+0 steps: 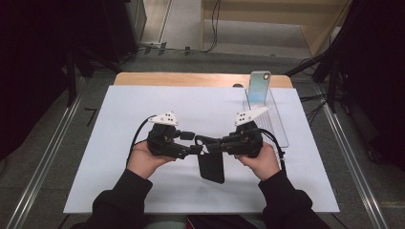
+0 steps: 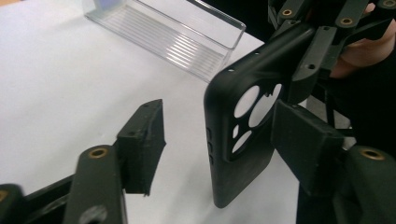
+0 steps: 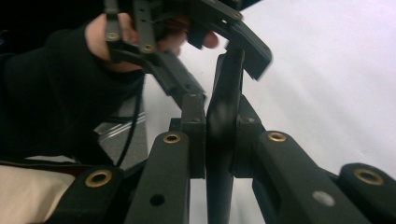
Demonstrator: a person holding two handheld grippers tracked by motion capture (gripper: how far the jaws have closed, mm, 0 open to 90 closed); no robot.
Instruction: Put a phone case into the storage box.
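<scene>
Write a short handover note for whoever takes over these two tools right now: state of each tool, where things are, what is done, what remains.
Right tool: shut on the black phone case, held above the white table.
Left tool: open around the case's camera end, one pad close behind it, not gripping.
Phone: upright in the clear stand, far right.
Done: case lifted.
Left: probably fit case on phone.

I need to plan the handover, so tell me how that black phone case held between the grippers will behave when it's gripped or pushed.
The black phone case is an empty, thin shell with camera cut-outs, so probably light and somewhat bendy. The right gripper clamps it by its flat faces, so it should hold. Its matte surface seems unlikely to slip. On edge, it would likely tip over.
</scene>
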